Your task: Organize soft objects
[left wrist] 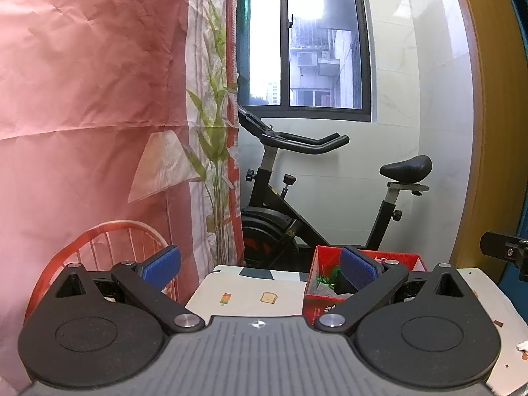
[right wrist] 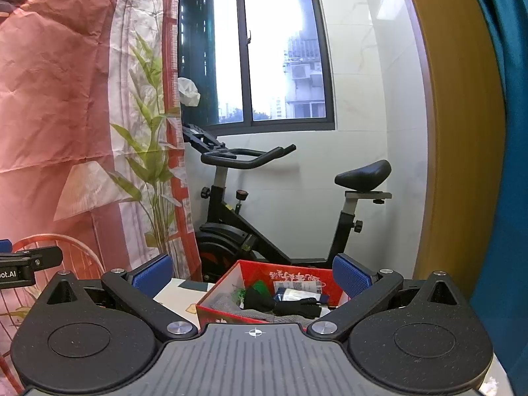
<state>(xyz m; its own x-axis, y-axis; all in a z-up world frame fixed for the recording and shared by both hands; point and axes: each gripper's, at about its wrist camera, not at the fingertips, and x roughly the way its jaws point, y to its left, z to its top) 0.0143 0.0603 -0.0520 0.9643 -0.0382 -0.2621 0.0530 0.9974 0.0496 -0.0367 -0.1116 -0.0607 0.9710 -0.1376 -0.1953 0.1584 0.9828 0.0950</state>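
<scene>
A red cardboard box stands on the white table and holds several soft items: a black glove, grey cloth and something green. My right gripper hovers open just above and before the box, nothing between its blue pads. In the left wrist view the same box sits to the right, partly behind the right pad. My left gripper is open and empty above the table's near part. The right gripper's body shows at the far right edge.
A black exercise bike stands behind the table under a window. A pink printed curtain hangs on the left, a red wire chair below it. A yellow door frame borders the right. Crumbs and a paper scrap lie on the table's right side.
</scene>
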